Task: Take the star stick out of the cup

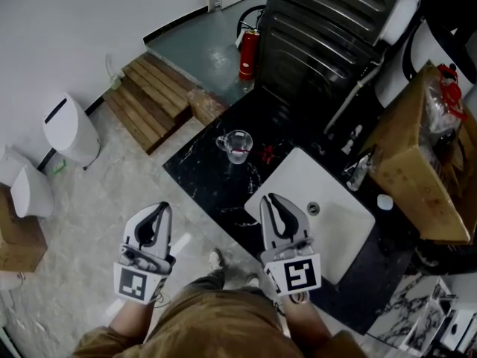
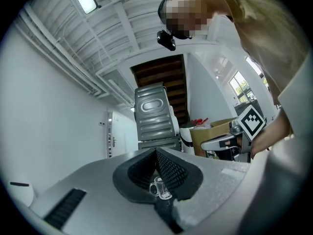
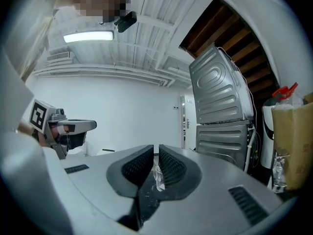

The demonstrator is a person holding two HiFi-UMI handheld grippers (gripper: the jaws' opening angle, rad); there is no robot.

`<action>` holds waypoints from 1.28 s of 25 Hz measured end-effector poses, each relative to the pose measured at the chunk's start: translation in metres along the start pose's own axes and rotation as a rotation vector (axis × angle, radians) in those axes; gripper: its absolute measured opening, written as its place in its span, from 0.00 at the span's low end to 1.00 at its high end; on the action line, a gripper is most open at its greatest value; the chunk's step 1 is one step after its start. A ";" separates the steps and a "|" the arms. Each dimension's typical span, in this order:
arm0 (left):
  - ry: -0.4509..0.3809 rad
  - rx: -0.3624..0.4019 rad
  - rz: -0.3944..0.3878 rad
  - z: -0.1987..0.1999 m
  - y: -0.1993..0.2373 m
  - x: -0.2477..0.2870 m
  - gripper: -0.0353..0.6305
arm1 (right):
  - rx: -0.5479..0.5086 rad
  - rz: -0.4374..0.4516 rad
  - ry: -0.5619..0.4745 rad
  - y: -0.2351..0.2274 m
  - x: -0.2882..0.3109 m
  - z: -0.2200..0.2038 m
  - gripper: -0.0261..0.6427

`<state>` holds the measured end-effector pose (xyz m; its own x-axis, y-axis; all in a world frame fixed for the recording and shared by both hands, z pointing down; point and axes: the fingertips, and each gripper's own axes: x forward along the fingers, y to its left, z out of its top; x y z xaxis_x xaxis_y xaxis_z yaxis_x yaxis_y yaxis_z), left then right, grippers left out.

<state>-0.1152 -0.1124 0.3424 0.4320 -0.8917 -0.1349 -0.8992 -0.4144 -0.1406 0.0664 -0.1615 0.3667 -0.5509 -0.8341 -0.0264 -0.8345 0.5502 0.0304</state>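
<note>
A clear glass cup [image 1: 237,146] with a handle stands on the black marble table [image 1: 212,177]. A small red thing [image 1: 267,154] lies just right of the cup, too small to identify, and I cannot make out a stick inside the cup. My left gripper [image 1: 162,206] hangs over the floor, left of the table, with its jaws shut and nothing in them. My right gripper [image 1: 270,198] hovers over a white board, also shut with nothing in it. Both sit well short of the cup. The cup [image 2: 160,186] shows far off past the left gripper [image 2: 156,151], and again as the cup [image 3: 157,176] past the right gripper [image 3: 156,148].
A white board [image 1: 335,233] with a small round fitting lies on the table's right part. Behind the table stand a grey metal machine [image 1: 328,21] and a red fire extinguisher [image 1: 249,54]. Wooden steps [image 1: 156,99] are at the left and a cardboard box [image 1: 417,155] at the right.
</note>
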 end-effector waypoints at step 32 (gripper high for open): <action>0.063 -0.001 -0.012 -0.019 0.002 0.025 0.06 | -0.006 -0.031 0.107 -0.030 0.044 -0.065 0.15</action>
<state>-0.1078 -0.1393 0.3575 0.4373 -0.8965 -0.0707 -0.8941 -0.4250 -0.1410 0.0684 -0.2172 0.4296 -0.5202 -0.8503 0.0798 -0.8509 0.5240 0.0370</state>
